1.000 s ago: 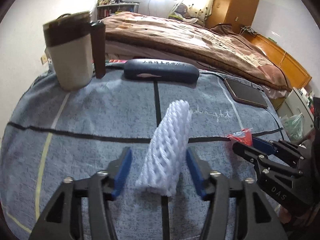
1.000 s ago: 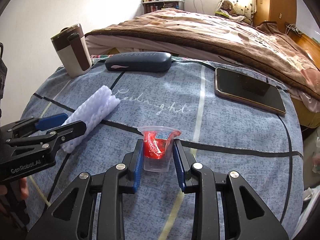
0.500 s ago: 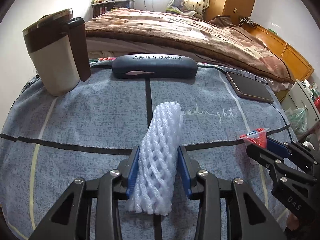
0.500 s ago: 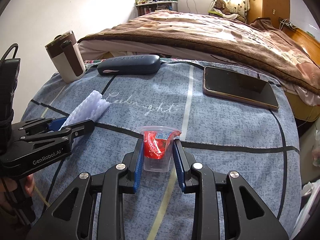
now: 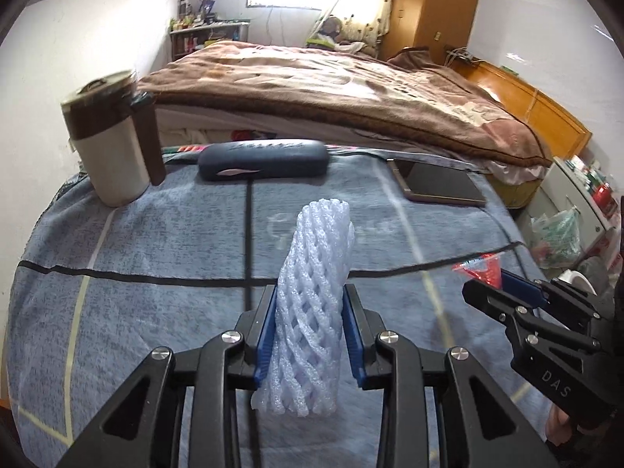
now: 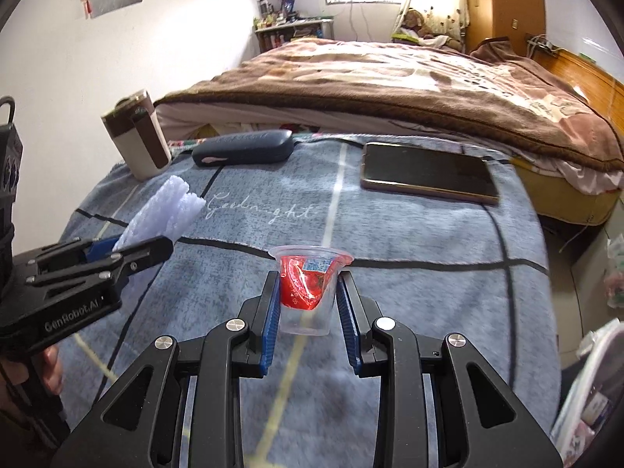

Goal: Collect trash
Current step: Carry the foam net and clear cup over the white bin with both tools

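Observation:
My left gripper [image 5: 310,327] is shut on a white foam fruit net [image 5: 314,304] and holds it lifted off the blue cloth [image 5: 163,257]. The net also shows at the left of the right wrist view [image 6: 167,210]. My right gripper [image 6: 310,304] is shut on a clear plastic cup [image 6: 310,288] with a red wrapper inside, held above the cloth. That cup shows in the left wrist view [image 5: 481,269] at the right, in the other gripper's fingers.
A brown and cream tumbler [image 5: 111,140], a dark glasses case [image 5: 263,160] and a phone [image 5: 440,183] lie at the far side of the cloth. A bed with a brown blanket [image 6: 390,74] stands behind. A plastic bag [image 5: 557,230] sits low at the right.
My left gripper closed on the foam net and lifted it off the cloth. My right gripper kept its hold on the cup and rose with it.

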Tool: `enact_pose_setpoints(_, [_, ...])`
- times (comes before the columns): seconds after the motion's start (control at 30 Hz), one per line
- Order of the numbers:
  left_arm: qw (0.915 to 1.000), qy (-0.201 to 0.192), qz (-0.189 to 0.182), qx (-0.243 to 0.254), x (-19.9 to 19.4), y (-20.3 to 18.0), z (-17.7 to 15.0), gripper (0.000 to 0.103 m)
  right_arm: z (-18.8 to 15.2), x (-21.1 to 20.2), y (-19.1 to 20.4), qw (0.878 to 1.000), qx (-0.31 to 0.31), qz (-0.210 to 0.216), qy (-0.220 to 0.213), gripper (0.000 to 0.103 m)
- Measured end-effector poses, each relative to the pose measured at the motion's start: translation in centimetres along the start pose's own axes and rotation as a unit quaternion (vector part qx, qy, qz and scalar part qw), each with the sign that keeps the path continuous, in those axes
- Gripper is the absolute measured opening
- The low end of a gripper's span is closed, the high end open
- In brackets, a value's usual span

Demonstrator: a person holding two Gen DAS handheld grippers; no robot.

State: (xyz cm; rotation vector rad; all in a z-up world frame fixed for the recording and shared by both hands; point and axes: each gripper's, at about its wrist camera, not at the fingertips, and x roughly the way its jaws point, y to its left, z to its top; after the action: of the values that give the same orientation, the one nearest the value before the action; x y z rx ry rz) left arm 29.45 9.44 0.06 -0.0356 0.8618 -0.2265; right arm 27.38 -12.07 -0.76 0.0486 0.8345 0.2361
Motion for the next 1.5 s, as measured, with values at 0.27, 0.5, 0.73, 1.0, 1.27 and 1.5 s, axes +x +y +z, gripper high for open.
enact_pose_setpoints(0.27, [0.9995,-0.02,-0.017,0.02,-3.2,-4.4,-1.2,0.033,-1.6,-4.3,-3.0,0.999,0.02,-0.021,-0.028,0.031])
enact_pose_setpoints(0.5, [0.9972,-0.039,-0.045,0.045,-5.3,-9.3,-2.2,0.033,-3.5,-8.0,-6.8,0.997,0.045,-0.045,-0.048,0.031])
enact_pose_setpoints(0.73, [0.9932,-0.044,-0.073,0.08,-6.0,-15.2,-3.1,0.033,-5.8,-11.7,-11.2,0.992,0.07,-0.077,-0.066,0.031])
enact_pose_setpoints(1.0, [0.9843,-0.031,-0.124,0.122,-5.4,-22.6,-4.4,0.033,-8.1,-14.7,-16.6,0.984,0.107,-0.125,-0.07,0.031])
enact_pose_setpoints(1.27, [0.9722,0.002,-0.17,0.161,-3.7,-29.8,-6.1,0.034,-10.8,-15.9,-21.4,0.975,0.14,-0.164,-0.055,0.031])
enact_pose_setpoints(1.5, [0.9665,0.019,-0.179,0.183,-3.0,-34.1,-7.3,0.034,-12.5,-16.7,-24.2,0.969,0.164,-0.18,-0.046,0.031])
